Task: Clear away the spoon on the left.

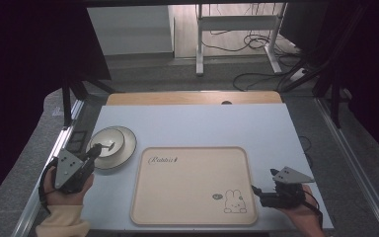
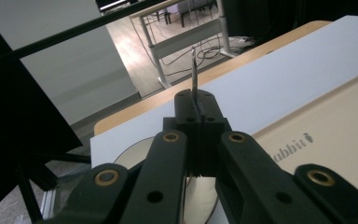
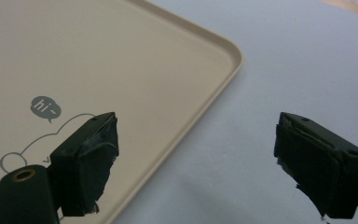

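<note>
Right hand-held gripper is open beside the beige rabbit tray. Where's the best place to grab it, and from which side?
Probably the tray's raised right rim, near the rabbit corner, coming in from the right. The tray lies flat, so that lip is all the right hand-held gripper can pinch.

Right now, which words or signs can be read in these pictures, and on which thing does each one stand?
"Rabbit", in script with a small carrot mark after it: on the beige tray, near its far left corner.
"hi~", in a grey speech bubble above the rabbit drawing: on the same tray, near right corner.
Nothing else readable.
</note>
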{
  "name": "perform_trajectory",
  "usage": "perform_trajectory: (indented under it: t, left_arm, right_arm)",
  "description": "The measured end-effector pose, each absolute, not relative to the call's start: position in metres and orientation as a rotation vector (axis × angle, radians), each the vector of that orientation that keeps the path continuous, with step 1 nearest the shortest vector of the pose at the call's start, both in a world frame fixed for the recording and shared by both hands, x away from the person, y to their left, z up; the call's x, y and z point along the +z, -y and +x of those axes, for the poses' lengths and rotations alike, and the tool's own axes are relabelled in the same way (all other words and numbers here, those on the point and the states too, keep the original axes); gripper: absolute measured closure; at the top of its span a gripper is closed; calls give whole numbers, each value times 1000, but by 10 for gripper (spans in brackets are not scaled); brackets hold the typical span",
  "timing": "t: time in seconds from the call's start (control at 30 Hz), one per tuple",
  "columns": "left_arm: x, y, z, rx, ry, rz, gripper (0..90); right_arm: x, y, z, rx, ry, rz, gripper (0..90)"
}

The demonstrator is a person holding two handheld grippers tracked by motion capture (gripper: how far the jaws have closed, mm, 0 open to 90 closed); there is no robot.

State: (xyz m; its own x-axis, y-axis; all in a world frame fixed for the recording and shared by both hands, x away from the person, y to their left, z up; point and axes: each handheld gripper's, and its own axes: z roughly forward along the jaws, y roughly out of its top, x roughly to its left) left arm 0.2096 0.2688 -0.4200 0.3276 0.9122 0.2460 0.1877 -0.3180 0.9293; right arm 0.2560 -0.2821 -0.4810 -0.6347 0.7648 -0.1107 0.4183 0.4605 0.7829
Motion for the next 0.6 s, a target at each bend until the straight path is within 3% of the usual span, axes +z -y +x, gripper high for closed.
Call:
perform_trajectory:
  t: [0.6]
  left_arm:
    - [-417,-254,208,1008,-931,1752,900]
  right_arm:
    - [-481,282,256,1025,-2262,985,140]
